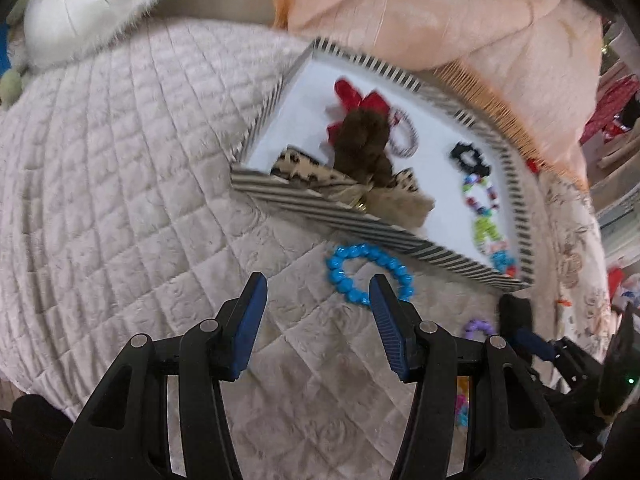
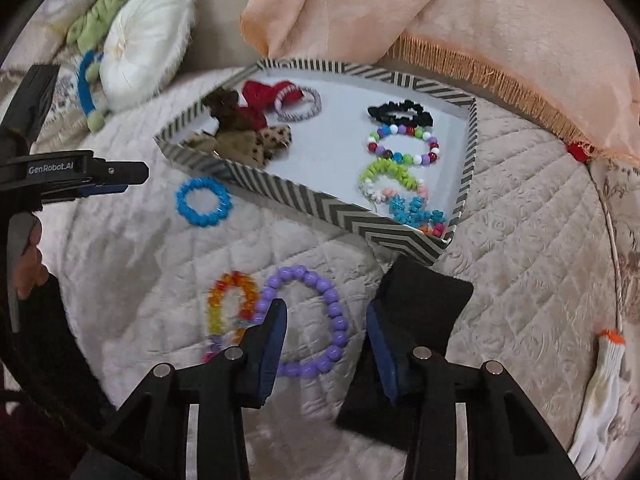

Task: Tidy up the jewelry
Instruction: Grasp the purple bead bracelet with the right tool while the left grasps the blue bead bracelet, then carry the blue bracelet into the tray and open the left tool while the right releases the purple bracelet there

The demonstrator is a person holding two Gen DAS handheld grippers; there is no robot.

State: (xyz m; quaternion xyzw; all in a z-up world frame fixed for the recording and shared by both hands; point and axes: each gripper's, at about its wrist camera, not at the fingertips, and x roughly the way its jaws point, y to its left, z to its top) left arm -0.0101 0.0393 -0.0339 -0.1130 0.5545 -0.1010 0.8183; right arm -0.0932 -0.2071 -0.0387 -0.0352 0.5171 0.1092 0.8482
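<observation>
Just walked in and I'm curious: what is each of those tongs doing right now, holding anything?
Left tongs: open, empty, above the blue bracelet.
Right tongs: open, holding nothing, one finger inside the purple bracelet.

Soft, even indoor light fills both views, with no glare. Motion blur smears the striped tray [image 1: 352, 216] ahead of the left tool [image 1: 318, 292] and the bead bracelets just beyond the right tool [image 2: 326, 320]. Faint shadows lie under the tool fingers. Fisheye bending curves the quilt, and the corners are black.
</observation>
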